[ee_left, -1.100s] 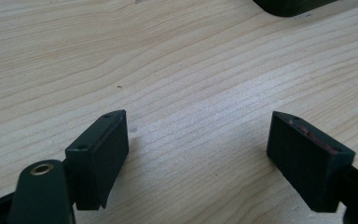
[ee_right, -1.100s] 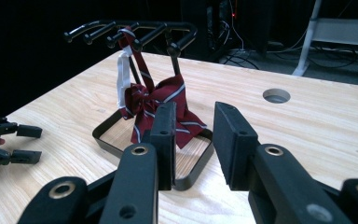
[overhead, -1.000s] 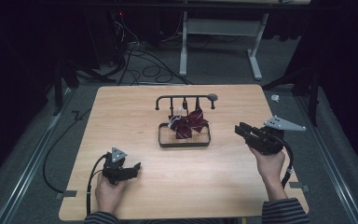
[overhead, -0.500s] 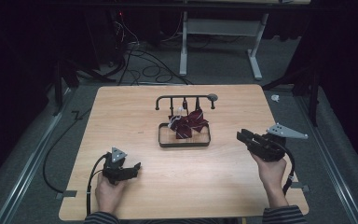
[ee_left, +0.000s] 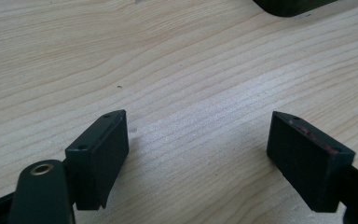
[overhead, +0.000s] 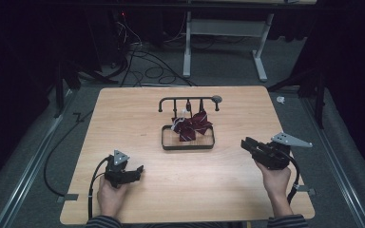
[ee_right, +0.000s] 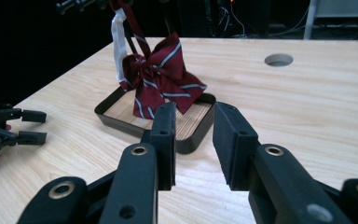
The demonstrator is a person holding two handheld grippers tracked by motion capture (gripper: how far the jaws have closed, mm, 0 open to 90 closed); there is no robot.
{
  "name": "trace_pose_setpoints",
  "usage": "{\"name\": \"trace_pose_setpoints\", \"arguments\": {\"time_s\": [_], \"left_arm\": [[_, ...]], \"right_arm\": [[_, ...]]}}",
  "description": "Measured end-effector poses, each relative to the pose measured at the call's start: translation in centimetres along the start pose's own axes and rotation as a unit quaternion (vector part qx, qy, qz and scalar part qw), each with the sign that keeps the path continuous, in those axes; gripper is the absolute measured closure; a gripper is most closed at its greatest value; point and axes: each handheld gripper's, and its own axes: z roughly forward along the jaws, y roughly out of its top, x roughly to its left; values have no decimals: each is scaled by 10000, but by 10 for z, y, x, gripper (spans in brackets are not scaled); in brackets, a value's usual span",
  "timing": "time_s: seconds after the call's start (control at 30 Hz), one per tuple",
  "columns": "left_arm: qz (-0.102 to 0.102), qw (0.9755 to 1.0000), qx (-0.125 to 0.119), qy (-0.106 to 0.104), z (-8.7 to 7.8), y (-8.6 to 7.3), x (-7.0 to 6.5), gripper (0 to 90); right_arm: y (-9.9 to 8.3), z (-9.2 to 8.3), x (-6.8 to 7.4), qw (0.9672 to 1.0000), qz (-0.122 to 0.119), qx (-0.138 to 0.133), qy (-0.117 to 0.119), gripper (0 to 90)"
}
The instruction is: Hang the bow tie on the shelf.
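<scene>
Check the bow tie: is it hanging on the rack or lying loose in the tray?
Hanging. The bow tie hangs by its strap from the rack, its lower end reaching down into the tray.

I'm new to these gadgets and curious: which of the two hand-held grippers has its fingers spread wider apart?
The left gripper, held near the table's front left. Its own view shows its black fingers far apart over bare wood; the right gripper has a narrow gap.
</scene>
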Motion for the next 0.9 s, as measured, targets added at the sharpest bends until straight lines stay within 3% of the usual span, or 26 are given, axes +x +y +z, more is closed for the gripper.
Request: {"name": "trace_pose_setpoints", "arguments": {"time_s": [0.9], "left_arm": [[-1,10000,-2,1,0,0,0,211]], "right_arm": [[-35,20,7,9988,263,338,232,714]]}}
